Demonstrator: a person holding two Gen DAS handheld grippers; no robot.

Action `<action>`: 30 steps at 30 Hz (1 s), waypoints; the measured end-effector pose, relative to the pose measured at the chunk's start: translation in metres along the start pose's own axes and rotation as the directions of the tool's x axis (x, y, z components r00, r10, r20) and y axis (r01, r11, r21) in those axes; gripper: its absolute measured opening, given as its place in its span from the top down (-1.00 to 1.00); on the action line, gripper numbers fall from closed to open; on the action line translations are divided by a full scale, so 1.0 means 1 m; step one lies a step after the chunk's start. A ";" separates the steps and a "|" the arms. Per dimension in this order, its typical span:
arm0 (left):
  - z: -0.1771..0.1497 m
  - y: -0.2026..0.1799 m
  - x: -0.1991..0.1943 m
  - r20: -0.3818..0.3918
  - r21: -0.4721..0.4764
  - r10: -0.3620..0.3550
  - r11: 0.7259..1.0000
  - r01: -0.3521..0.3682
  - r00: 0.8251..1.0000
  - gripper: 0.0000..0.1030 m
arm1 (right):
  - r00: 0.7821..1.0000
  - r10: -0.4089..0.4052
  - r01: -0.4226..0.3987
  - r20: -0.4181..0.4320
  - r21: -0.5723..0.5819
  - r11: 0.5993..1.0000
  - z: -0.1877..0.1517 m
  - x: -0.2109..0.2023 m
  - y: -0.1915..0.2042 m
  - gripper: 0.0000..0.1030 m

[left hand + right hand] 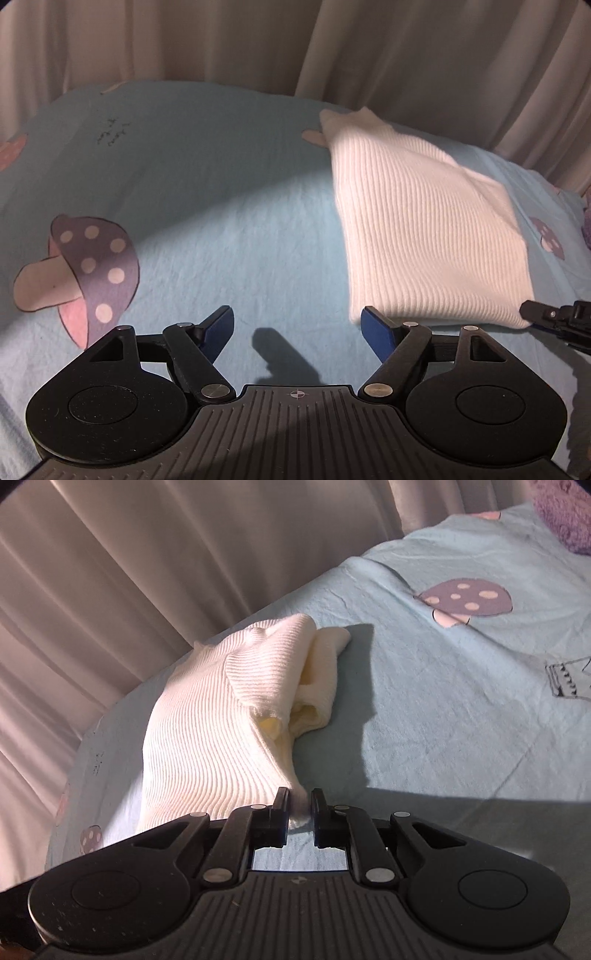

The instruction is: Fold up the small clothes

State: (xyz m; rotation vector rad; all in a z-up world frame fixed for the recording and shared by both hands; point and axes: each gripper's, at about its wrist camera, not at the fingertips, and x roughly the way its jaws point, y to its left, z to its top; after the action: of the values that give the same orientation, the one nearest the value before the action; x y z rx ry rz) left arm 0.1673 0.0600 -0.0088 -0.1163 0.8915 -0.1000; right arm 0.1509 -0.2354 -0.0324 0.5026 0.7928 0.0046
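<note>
Left wrist view: your left gripper [297, 325] hangs spread, nothing between its fingers; the folded white ribbed knit garment [424, 221] lies on the pale blue mushroom-print bedsheet [221, 184], ahead to the right.

Right wrist view: your right gripper [300, 805] pinches the garment's near corner.

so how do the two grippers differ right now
The left gripper has its jaws spread wide with nothing between them, only bedsheet ahead; the right gripper is nearly closed, pinching a corner of the white ribbed garment. The left gripper hangs just short of the garment's near edge, while the right one is in contact with the cloth. Both are the same black two-finger tool, angled down at the bed.
</note>
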 end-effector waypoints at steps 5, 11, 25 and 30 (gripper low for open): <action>0.016 -0.018 0.003 0.068 0.041 -0.048 0.998 0.045 0.997 -0.61 | 0.997 0.059 -0.051 0.047 -0.165 0.985 0.009 -0.006 0.030 0.72; 0.009 -0.039 0.042 -0.040 0.077 -0.016 0.997 0.019 0.999 -0.60 | 0.999 -0.002 -0.014 -0.044 -0.349 0.937 -0.016 0.033 0.055 0.74; 0.002 -0.041 0.042 -0.040 0.085 0.027 0.996 -0.023 0.999 -0.66 | 0.994 -0.106 0.088 -0.007 -0.513 0.854 -0.025 0.029 0.060 0.77; 0.000 -0.045 0.035 -0.093 0.130 0.047 0.991 -0.035 0.994 -0.66 | 0.961 -0.252 0.171 -0.111 -0.477 0.862 -0.031 0.020 0.054 0.49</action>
State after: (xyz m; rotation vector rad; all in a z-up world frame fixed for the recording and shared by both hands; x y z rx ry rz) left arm 0.1873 0.0107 -0.0296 0.0272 0.9809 -0.1248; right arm 0.1540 -0.1705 -0.0406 -0.0458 0.9769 0.0323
